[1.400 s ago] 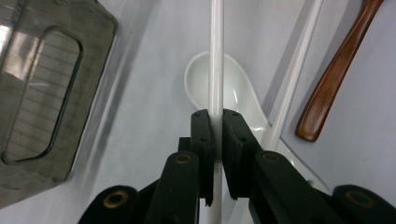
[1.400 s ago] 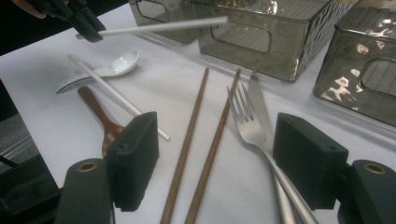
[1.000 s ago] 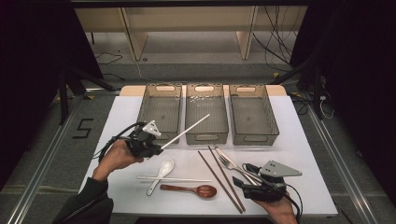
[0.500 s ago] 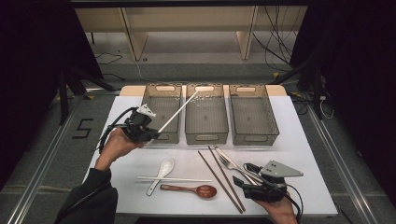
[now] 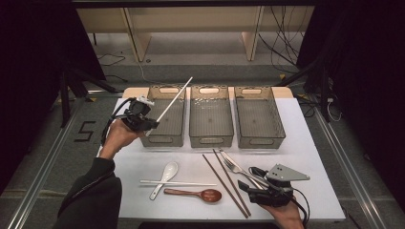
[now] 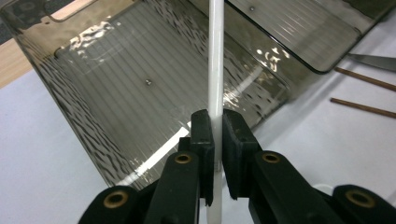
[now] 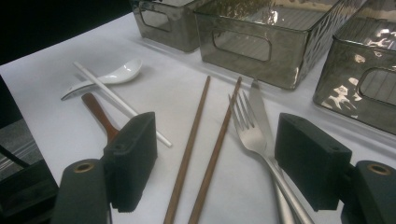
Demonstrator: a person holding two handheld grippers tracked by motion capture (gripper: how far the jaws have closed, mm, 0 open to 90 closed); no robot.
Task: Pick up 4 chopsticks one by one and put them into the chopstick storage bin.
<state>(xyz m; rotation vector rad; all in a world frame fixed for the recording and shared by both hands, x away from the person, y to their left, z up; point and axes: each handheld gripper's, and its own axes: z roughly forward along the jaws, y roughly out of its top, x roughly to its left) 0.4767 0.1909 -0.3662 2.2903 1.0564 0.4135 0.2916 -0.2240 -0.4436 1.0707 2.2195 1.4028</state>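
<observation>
Nearby, three bins (image 5: pixel 210 117) flank held white chopstick (image 5: pixel 174 99).

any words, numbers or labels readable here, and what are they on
"5" — a large white numeral marked on the grey floor left of the white table, at about in the high view.
No other text: the three smoky clear plastic bins and the cutlery carry no readable label.

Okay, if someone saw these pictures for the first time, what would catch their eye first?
Probably the white chopstick clamped in the left gripper, slanting up over the leftmost of three smoky bins. Next, the cutlery near the table's front edge: brown chopsticks, fork, spoons, with the right gripper open beside it.
</observation>
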